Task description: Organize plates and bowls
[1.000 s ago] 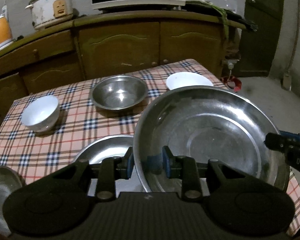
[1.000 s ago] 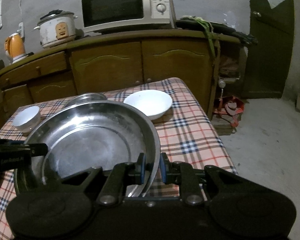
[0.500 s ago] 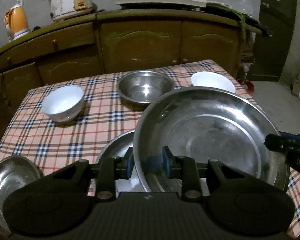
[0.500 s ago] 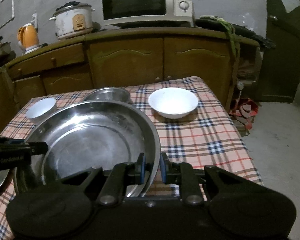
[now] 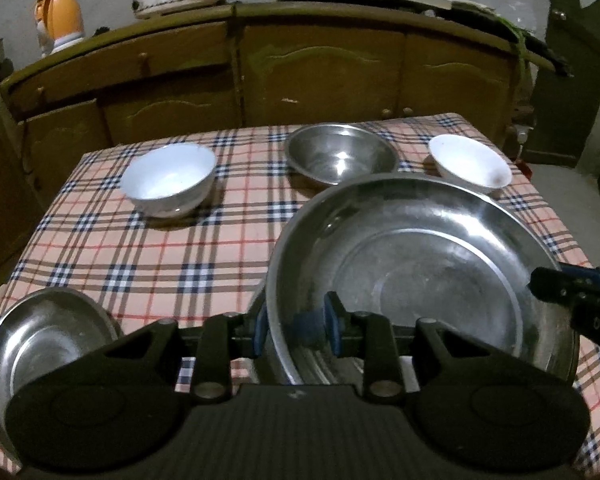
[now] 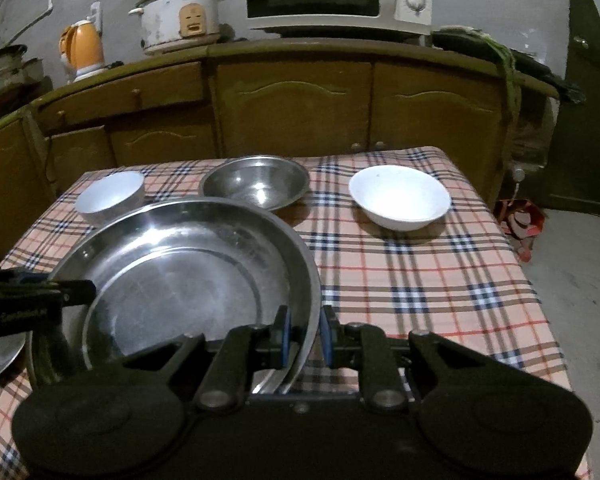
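A black two-finger left gripper (image 5: 298, 324) with blue pads clamps the near left rim of a large round stainless steel basin (image 5: 420, 280), held above a table covered in a pink, navy and tan checked cloth (image 5: 140, 248). The tip of the right gripper (image 5: 556, 290) meets the basin's right rim. Farther back sit a white ceramic bowl (image 5: 168, 184), a steel bowl (image 5: 340, 158) and a second white bowl (image 5: 470, 164). A small steel dish (image 5: 40, 344) lies at the near left

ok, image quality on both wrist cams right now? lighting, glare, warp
Left wrist: dim indoor light, fisheye bends the cabinet top, dark corner vignette, soft highlights on the large steel basin, slight smear near the left gripper. Right wrist: equally dim, brightest spot inside the wide white bowl, streaky reflections across the basin, table edges curve.
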The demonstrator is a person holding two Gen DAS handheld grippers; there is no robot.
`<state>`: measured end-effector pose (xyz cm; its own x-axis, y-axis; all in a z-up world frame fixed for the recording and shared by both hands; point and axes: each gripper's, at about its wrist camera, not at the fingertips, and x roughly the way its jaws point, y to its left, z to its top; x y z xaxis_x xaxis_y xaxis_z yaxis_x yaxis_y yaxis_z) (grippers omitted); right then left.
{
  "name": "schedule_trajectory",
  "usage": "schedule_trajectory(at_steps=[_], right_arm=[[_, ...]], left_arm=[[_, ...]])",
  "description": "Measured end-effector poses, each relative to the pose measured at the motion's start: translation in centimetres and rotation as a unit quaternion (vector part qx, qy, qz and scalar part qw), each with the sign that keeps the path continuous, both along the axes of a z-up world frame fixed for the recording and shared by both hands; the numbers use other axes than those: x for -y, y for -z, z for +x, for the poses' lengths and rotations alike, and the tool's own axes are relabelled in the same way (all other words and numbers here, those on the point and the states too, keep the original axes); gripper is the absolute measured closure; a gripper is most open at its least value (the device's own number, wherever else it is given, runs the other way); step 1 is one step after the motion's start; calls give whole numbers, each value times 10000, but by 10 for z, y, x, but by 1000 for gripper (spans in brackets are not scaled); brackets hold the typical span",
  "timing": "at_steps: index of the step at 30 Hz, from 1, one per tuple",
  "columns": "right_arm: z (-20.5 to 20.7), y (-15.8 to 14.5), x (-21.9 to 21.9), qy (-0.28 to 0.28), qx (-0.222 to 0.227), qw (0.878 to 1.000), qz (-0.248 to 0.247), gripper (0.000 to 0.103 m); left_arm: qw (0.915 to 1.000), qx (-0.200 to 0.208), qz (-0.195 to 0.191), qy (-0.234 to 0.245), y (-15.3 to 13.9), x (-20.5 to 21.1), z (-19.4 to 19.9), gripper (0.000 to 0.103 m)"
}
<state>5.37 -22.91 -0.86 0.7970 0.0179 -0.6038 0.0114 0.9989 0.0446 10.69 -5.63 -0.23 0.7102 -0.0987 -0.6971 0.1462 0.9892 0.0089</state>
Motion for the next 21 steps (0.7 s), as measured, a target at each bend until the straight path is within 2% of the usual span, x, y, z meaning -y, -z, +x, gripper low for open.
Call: schedule_trajectory(at_steps=[7, 14, 21], right_arm=[[13, 12, -15, -79, -97, 9999, -14, 82], [19, 37, -20, -101, -356, 9993, 52, 82], [31, 51, -31, -198, -433, 9988, 88, 82]], left_arm=[[9999, -129, 57, -26, 13, -13, 9, 73], [9993, -334, 143, -54, 33, -17, 15, 73], [9987, -424, 195, -184, 40, -30, 20, 73]])
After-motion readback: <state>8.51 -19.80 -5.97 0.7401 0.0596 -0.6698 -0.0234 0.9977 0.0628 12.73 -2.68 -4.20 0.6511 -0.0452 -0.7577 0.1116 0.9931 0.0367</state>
